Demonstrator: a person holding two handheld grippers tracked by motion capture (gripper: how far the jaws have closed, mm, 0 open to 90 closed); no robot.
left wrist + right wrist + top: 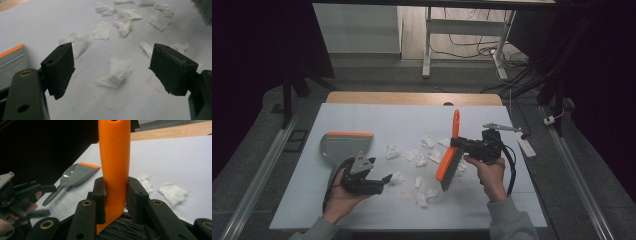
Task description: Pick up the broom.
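At the right of the table's middle, in the high view, a hand brush with a long orange plastic handle and dark bristles (451, 152), tilted, handle tip toward the far edge, bristle end low toward the near side. Pinched at the handle between the two black jaws of the right gripper (460, 143), itself held in the person's right hand (488, 172); in the right gripper view, the orange handle (114, 167) upright between both pads, touching each, with dark bristles just below.

Around the brush, crumpled white paper scraps (412, 154) scattered over the middle of the white table top (362, 210), some touching the bristles' side, others nearer the front edge. In the left gripper view, one crumpled scrap (115, 73) on the surface between and beyond the jaws, more scraps farther off.

At the left of the table, a grey plastic dustpan with an orange lip (343, 144), flat on the surface, lip toward the far side. Just in front of it, the left gripper (384, 179) in the person's left hand (341, 197), jaws spread wide apart with nothing between them, pointing toward the scraps, above the surface.
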